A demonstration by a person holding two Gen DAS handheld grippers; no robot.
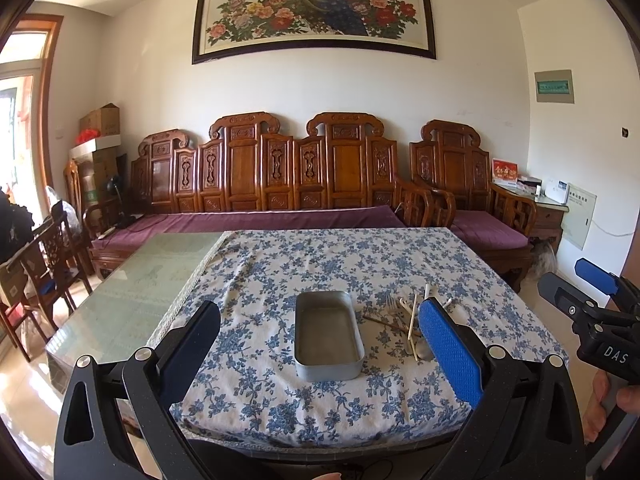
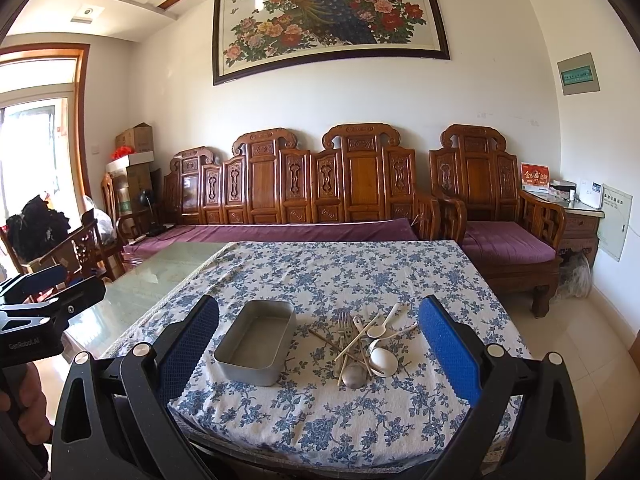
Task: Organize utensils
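Observation:
An empty grey metal tin (image 1: 328,334) (image 2: 256,342) sits on the blue-flowered tablecloth (image 1: 320,264) (image 2: 340,276). Right of it lies a tangled pile of utensils (image 2: 362,342) (image 1: 404,320): a metal fork (image 2: 343,325), white spoons (image 2: 384,360), a metal spoon (image 2: 354,376) and chopsticks (image 2: 356,342). My left gripper (image 1: 326,354) hangs open in front of the near table edge, framing the tin, with nothing between its fingers. My right gripper (image 2: 320,350) is open too, spanning the tin and the pile from above the near edge. In the left wrist view the right finger hides part of the pile.
The cloth covers the right part of a glass-topped table (image 1: 136,280) (image 2: 160,268). Behind it stands a carved wooden sofa with purple cushions (image 1: 256,220) (image 2: 280,232). Wooden chairs (image 1: 48,264) stand at the left. A person's hand (image 1: 608,404) holds the right gripper's handle.

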